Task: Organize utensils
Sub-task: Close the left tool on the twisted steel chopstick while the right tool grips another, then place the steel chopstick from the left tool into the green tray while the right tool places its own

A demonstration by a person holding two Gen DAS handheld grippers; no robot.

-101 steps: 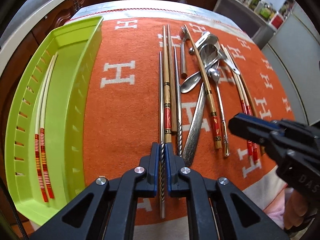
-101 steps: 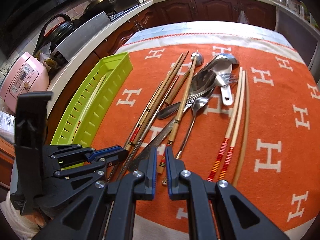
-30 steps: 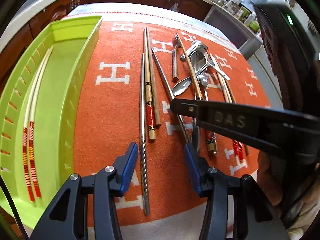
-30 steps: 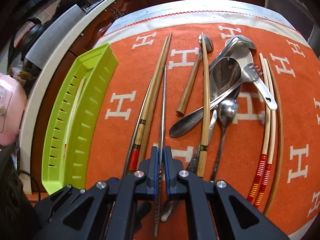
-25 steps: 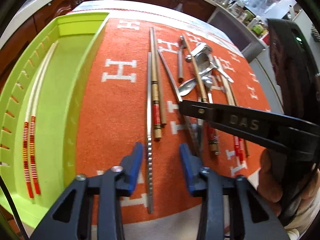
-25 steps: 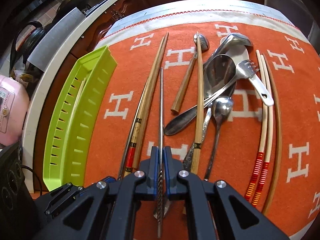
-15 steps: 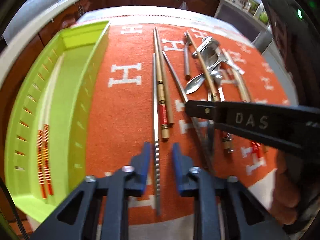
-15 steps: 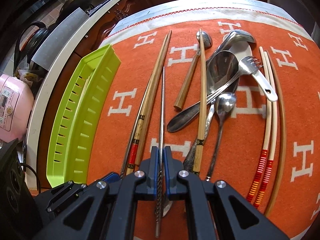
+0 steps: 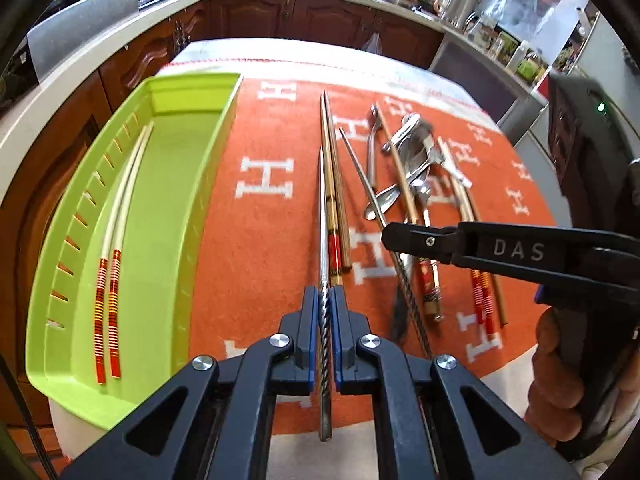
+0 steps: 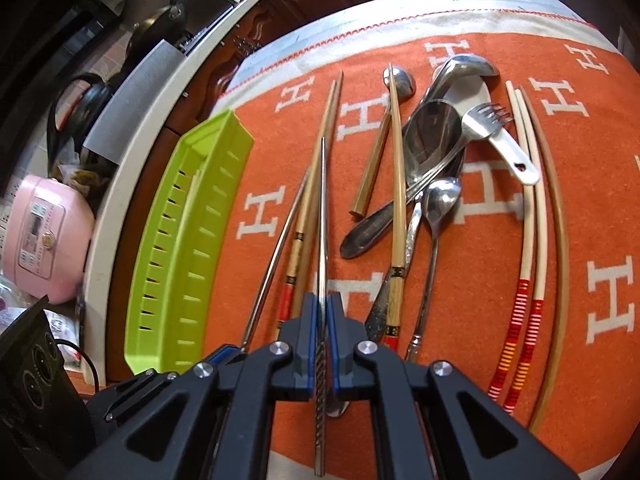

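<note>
We hold a hand-held gripper in each hand over the counter, which is covered by an orange cloth with white H letters. Our left hand-held gripper is clamped on a slim steel chopstick with a twisted handle: the blue pads press on the twisted part, the handle end pokes back below the fingers, and the tapered tip runs straight ahead. Our right hand-held gripper is pinched narrow on a second twisted-handled steel chopstick, which likewise points forward from between its pads (in the left view this stick slants under the right gripper's black finger).

Off to the left of the left gripper lies the long lime-green plastic tray with slotted walls; inside it, along the far-left wall, rests a pair of cream chopsticks with red and orange striped handles. Just ahead of the left gripper's tips lie two brown wooden chopsticks with red bands. Ahead and to the right of the right gripper sits a loose heap of steel spoons and a fork, with another striped cream pair further right.
</note>
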